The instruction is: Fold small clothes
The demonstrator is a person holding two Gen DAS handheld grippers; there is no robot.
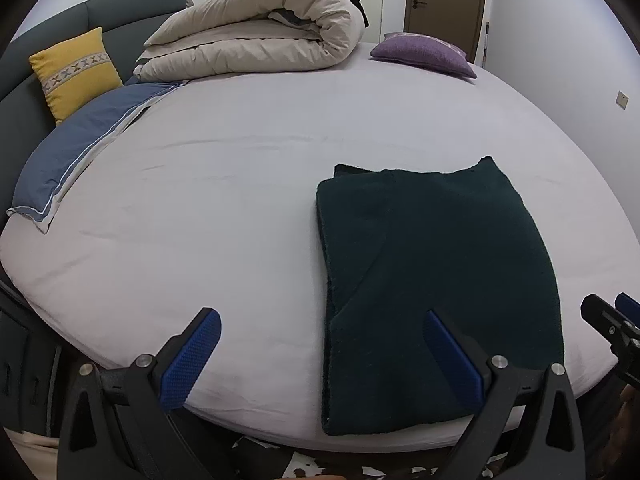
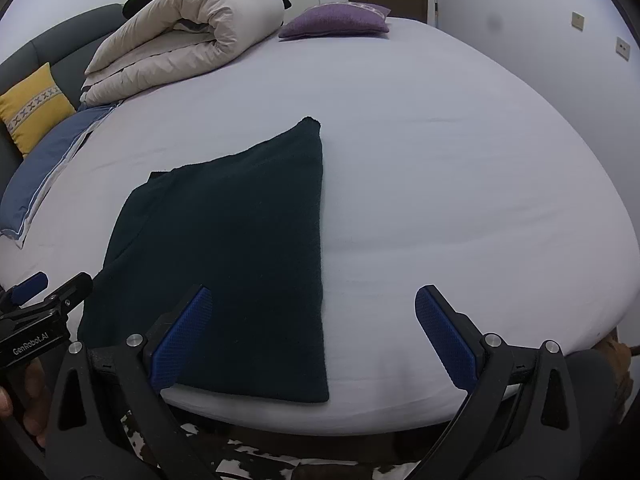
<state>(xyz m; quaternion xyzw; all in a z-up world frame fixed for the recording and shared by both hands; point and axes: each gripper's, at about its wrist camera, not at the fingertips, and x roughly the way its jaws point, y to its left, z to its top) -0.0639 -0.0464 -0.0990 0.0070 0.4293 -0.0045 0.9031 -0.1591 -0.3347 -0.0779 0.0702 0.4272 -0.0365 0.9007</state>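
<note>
Fabric fills the near side of both views — a dark green folded garment (image 1: pixel 436 280) lies flat on the pale bed sheet (image 1: pixel 224 208), its near edge at the edge of the mattress. The left gripper (image 1: pixel 324 356) hangs with its jaws spread wide and nothing between them; the garment's left border runs up through the gap, so the right-hand blue pad overlaps the cloth in view while the left-hand pad sits over bare sheet. Whether the pad touches the cloth cannot be told. The right gripper (image 2: pixel 312 332) is likewise wide apart and empty, mirrored — its left-hand pad overlaps the garment, whose right border passes up through the gap. Well beyond both sets of jaws lie a rolled beige duvet (image 1: pixel 260 28), a purple cushion (image 2: pixel 336 20) and a yellow cushion (image 1: pixel 74 72).
</note>
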